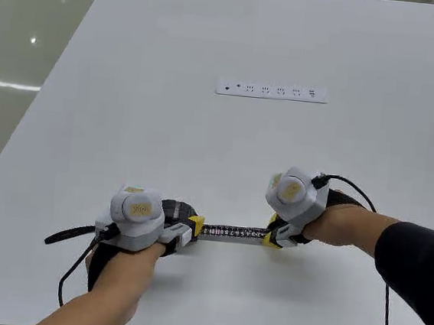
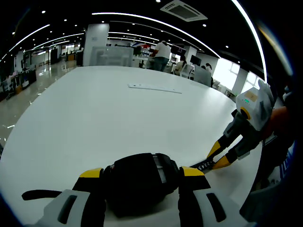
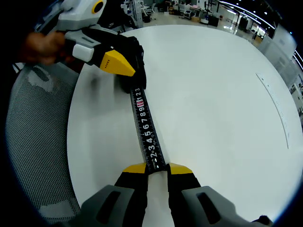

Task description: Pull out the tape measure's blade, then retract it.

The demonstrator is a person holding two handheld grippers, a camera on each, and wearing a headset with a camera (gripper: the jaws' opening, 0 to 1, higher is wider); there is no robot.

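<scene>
A black tape measure case (image 1: 177, 212) (image 2: 138, 182) lies on the white table (image 1: 203, 146), and my left gripper (image 1: 183, 231) (image 2: 142, 174) is shut on it, a yellow-tipped jaw on each side. A black blade (image 1: 232, 231) (image 3: 145, 127) with white numbers runs out of the case to the right. My right gripper (image 1: 271, 237) (image 3: 156, 169) is shut on the blade's end. In the left gripper view the right gripper (image 2: 215, 157) stands at the right, pinching the blade tip. In the right gripper view the case (image 3: 130, 71) is at the upper left.
A white power strip (image 1: 271, 90) (image 2: 154, 87) lies flat near the table's middle, far from both grippers. A black strap (image 1: 70, 234) trails left from the case. A cable (image 1: 353, 187) runs from the right gripper. People stand far behind the table (image 2: 161, 52).
</scene>
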